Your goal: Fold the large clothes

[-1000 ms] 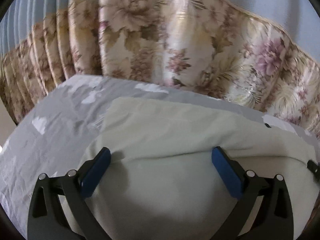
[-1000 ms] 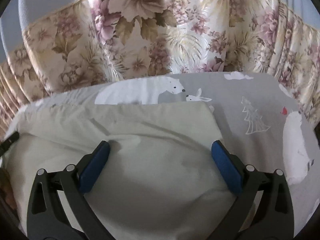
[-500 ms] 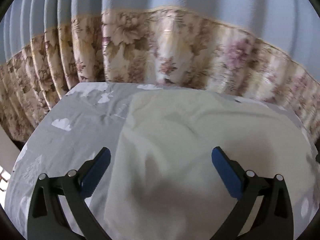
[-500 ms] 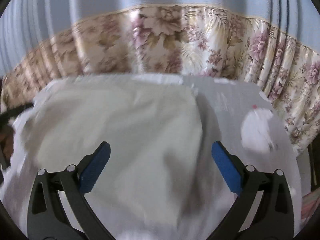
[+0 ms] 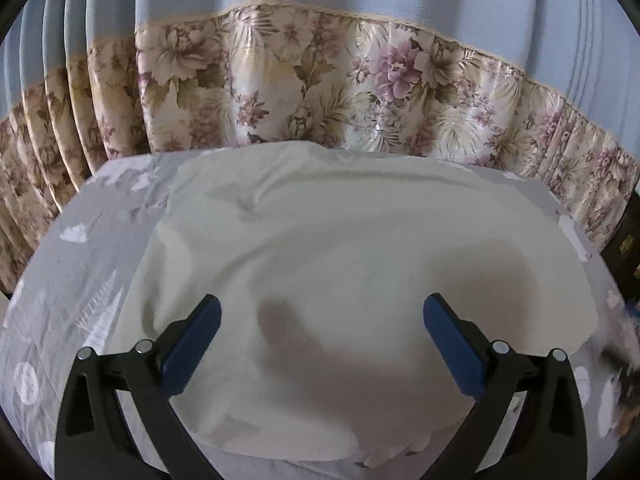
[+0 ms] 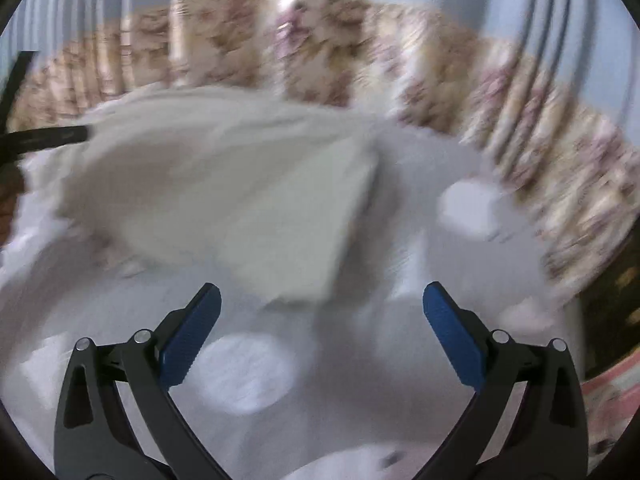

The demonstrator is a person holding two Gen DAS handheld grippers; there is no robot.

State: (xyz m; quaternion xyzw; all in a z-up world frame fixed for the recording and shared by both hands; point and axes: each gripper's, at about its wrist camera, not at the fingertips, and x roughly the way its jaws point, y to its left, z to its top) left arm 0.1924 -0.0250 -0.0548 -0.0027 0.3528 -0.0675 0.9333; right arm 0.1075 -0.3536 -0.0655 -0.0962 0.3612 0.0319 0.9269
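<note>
Both the left gripper and the right gripper have pulled up and back with jaws wide apart and holding nothing, so the folded cream cloth now lies flat on the grey bed sheet, this fold looking done

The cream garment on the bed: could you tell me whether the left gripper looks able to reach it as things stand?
Probably yes. The left gripper is open and hovers right over the cream garment, which lies flat on the grey bedsheet with nothing in between.
</note>
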